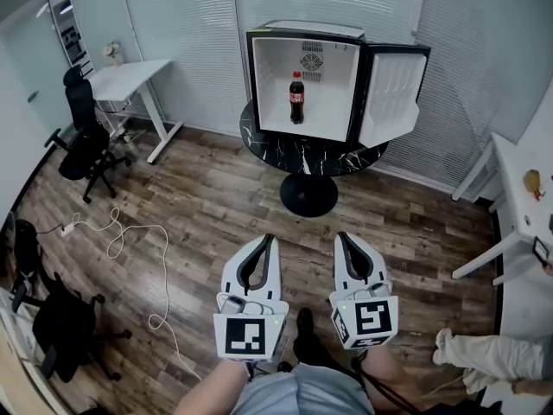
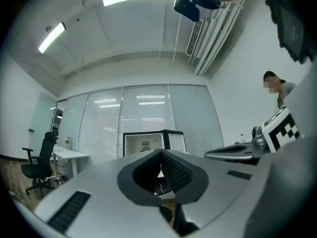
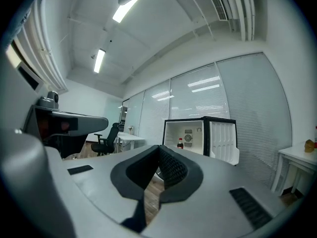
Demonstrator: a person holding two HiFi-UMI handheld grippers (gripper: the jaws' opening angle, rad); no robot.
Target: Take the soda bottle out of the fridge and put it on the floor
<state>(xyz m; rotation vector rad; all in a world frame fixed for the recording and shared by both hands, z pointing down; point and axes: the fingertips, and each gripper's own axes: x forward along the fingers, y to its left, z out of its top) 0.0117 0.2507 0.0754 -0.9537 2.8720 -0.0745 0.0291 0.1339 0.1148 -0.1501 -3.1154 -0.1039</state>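
Person's lap (image 1: 298, 392): lowest in the head view, directly beneath the camera; both tools are held out in front of it.
Left claw (image 1: 266, 242): jaws together at the tips and empty; it points towards the fridge and is well apart from it.
Right claw (image 1: 343, 237): jaws likewise closed on nothing; it lies parallel to the left claw and just beside it.
Floor (image 1: 207, 206): dark wood planks, bare in the stretch between the claws and the pedestal; a white cable (image 1: 130, 240) trails at the left.
Tabletop (image 1: 302, 156): round, black, on a single pedestal; it carries the fridge.
Fridge (image 1: 302, 31): small, white inside, its door (image 1: 393, 98) swung fully open to the right.
Soda bottle (image 1: 296, 98): upright on the fridge's inner floor, roughly central, dark with a red label; nothing touches it.
Background: office chair (image 1: 86, 141) and white desk (image 1: 130, 76) at the far left, before the blinds.
Step in hand: judged to be the approach; no grasp is begun.
Next move: it calls for stepping forward, parting one claw's jaws, and bringing them round the bottle's body through the open front, clear of the door edge.
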